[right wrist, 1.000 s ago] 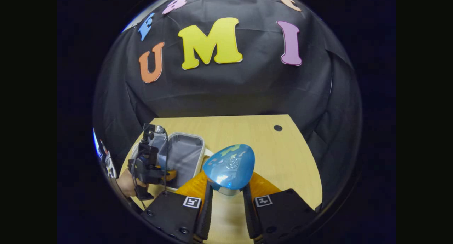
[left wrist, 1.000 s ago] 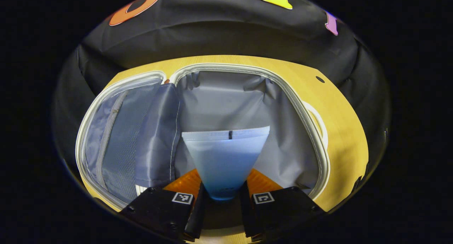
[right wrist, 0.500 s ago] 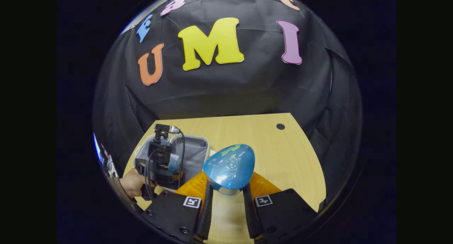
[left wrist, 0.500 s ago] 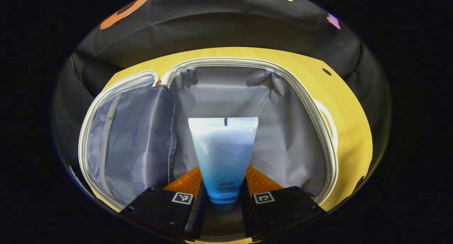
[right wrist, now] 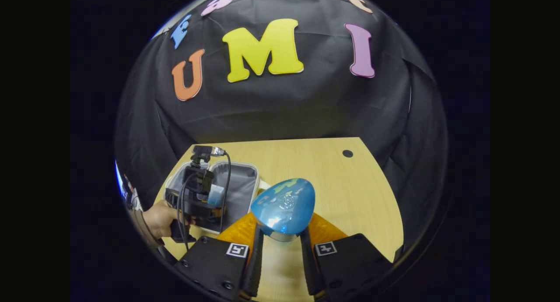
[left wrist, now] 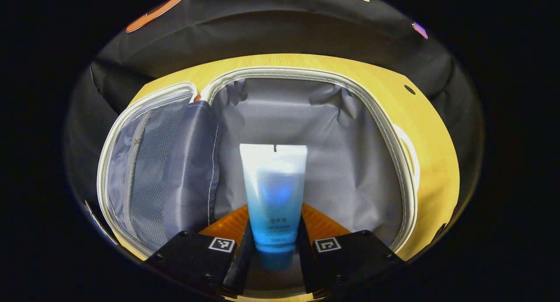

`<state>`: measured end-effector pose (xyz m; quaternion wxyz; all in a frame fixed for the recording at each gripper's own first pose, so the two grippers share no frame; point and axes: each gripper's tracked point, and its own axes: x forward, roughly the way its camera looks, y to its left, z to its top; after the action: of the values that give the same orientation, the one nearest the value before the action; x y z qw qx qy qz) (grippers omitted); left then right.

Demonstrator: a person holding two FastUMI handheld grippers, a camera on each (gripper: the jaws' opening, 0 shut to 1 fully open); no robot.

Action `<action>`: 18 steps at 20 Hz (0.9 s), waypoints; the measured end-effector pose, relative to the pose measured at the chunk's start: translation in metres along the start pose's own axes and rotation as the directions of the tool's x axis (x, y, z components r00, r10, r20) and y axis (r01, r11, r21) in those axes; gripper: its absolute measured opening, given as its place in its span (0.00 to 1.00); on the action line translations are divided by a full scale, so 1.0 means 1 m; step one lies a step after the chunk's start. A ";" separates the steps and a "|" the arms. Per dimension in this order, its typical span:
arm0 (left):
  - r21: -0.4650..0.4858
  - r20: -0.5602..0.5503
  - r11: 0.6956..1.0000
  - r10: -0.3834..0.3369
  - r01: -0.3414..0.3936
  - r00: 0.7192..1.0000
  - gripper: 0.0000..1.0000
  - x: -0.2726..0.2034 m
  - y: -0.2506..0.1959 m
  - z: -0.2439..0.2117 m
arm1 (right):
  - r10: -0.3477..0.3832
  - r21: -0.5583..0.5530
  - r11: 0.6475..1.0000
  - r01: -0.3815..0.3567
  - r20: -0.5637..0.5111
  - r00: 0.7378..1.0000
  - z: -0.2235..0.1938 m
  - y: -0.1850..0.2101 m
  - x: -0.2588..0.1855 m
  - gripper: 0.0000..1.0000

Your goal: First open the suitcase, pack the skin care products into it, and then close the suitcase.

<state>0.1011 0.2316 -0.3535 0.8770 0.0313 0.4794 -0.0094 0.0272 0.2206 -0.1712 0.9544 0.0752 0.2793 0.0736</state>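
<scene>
The small suitcase (left wrist: 385, 131) lies open on the table, its grey lining bare. Its lid (left wrist: 144, 170), with a mesh zip pocket, lies flat to the left. My left gripper (left wrist: 273, 245) is shut on the lower end of a white-to-blue tube (left wrist: 273, 184), which points out over the suitcase's main half. In the right gripper view my right gripper (right wrist: 280, 245) is shut on a container with a glossy blue cap (right wrist: 283, 203), above the table to the right of the suitcase (right wrist: 240, 184). The left gripper (right wrist: 199, 201) shows there over the suitcase, held by a hand (right wrist: 159, 219).
The wooden table (right wrist: 332, 184) has bare room to the right of the suitcase, with a small round hole (right wrist: 348, 153) near its far right corner. The suitcase's white handle (left wrist: 411, 153) sticks out on its right side. Black cloth walls close in behind.
The left gripper moved over the open suitcase, and the tube now looks narrower and more in line with the fingers. The right gripper kept still with the blue-capped container.
</scene>
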 end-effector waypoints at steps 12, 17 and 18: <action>0.014 0.126 1.000 0.011 -0.013 0.992 0.80 -0.090 -0.001 0.018 | 0.055 -0.111 0.992 -0.052 0.024 0.998 0.036 0.042 0.038 0.38; -0.060 0.316 0.998 0.044 -0.027 0.948 0.85 -0.187 0.032 0.023 | 0.134 -0.127 0.982 -0.138 -0.038 0.990 0.022 0.092 0.075 0.38; -0.066 0.354 0.998 0.039 -0.017 0.934 0.85 -0.201 0.036 0.023 | 0.143 -0.130 0.980 -0.151 -0.068 0.987 0.013 0.102 0.085 0.38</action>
<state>0.0139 0.2631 -0.1704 0.9498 0.0087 0.3125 0.0126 0.0946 0.3344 -0.1861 0.9407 0.0291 0.2951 0.1649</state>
